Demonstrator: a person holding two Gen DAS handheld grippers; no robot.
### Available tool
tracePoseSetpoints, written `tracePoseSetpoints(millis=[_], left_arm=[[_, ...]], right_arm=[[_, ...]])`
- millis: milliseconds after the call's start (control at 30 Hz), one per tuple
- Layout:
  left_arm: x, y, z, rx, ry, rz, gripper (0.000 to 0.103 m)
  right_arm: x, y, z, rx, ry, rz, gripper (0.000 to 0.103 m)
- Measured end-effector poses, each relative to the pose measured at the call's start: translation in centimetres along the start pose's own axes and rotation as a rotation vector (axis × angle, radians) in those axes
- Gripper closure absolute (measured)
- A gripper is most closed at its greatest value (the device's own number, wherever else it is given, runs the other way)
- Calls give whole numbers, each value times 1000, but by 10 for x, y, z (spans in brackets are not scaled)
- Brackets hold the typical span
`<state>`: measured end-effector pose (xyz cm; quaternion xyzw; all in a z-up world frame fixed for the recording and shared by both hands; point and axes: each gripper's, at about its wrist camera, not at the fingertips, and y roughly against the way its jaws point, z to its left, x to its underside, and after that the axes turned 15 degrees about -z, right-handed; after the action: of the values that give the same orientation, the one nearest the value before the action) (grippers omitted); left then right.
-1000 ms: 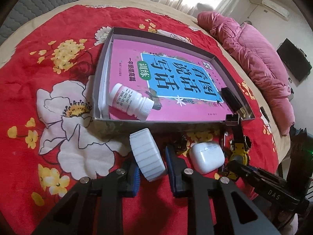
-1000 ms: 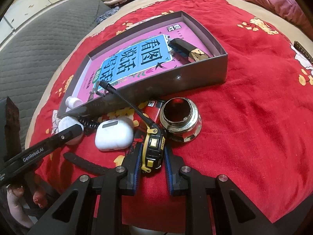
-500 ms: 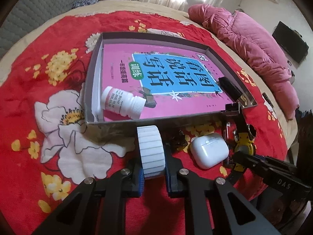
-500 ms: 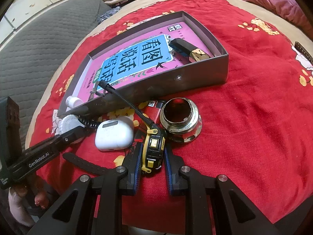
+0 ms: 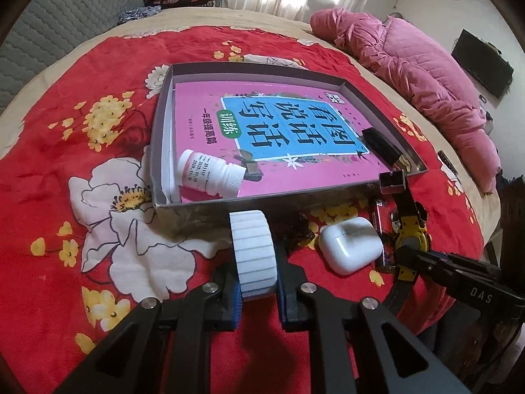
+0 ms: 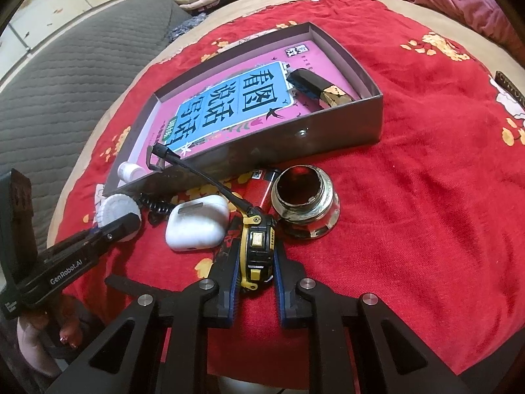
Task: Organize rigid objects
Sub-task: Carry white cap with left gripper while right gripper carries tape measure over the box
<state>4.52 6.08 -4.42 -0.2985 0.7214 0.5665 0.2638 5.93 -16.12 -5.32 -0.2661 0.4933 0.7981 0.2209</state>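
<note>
Low in the middle of my left wrist view, my left claw (image 5: 256,290) is clamped on a white ribbed cap (image 5: 253,252), its blue pads pressing both flat sides while the cap stands on edge over the red floral bedspread (image 5: 65,151). Low in the middle of my right wrist view, my right claw (image 6: 255,290) is clamped on the case of a yellow and black watch (image 6: 257,244), whose black strap (image 6: 210,180) arches up toward the centre left of that frame and ends at a metal buckle (image 6: 156,161) hooked over the near wall of the box. Just left of the watch in that view lies a white earbud case (image 6: 197,221), and just right of it sits a round chrome fitting (image 6: 303,203) with a red lighter (image 6: 267,185) beside it. Between the cap and the earbud case is a small black clip (image 6: 154,207). Above the claws in both frames stands the grey open box (image 5: 361,193), with a pink book (image 5: 272,131) covering its floor. A white pill bottle (image 5: 210,175) lies on its side in the lower left corner of the box in my left view, and a black and gold lighter-like piece (image 5: 384,147) lies along its right wall. A pink quilt (image 5: 410,62) is heaped in the upper right of that frame.
</note>
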Motion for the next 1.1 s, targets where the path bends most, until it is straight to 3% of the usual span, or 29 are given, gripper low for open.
tracePoseSetpoints(millis=[1100], left_arm=[[-1,28,-21,35,-69,-70,87]], right_arm=[[-13,33,13,-29,101,-122,86]])
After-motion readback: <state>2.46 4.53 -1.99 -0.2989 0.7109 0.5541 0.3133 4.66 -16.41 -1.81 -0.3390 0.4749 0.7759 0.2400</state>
